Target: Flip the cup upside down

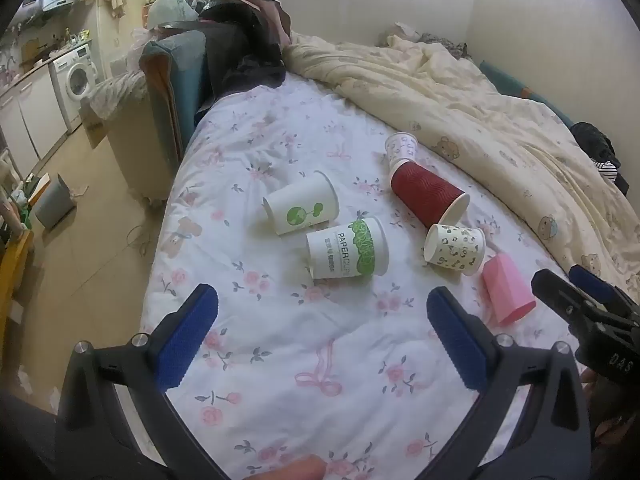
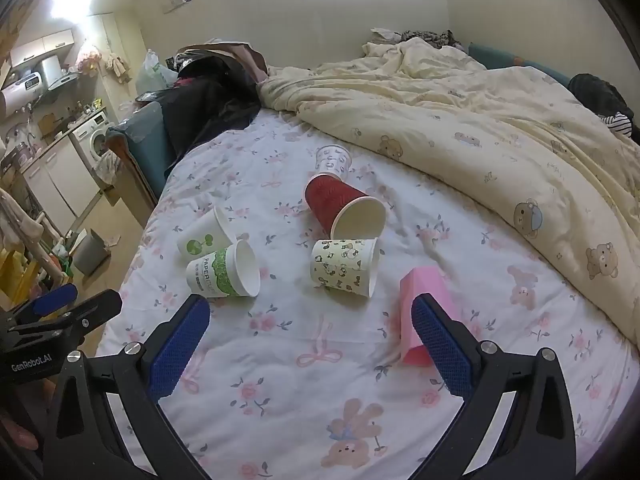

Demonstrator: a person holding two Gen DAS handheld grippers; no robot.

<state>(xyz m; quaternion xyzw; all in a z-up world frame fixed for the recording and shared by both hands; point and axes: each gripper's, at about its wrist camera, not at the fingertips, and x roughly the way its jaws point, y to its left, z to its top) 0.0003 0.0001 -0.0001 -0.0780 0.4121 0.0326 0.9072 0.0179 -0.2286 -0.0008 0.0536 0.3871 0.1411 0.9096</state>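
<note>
Several cups lie on their sides on the floral bed sheet. A white cup with a green globe, a white and green "PAPER CUP" cup, a red ribbed cup, a small patterned cup, a pink cup and a small clear printed cup. My left gripper is open and empty, short of the "PAPER CUP" cup. My right gripper is open and empty, its right finger beside the pink cup.
A cream quilt is bunched along the far and right side of the bed. Dark clothes and bags pile at the headboard. The bed's left edge drops to the floor, with a grey bin and a washing machine beyond.
</note>
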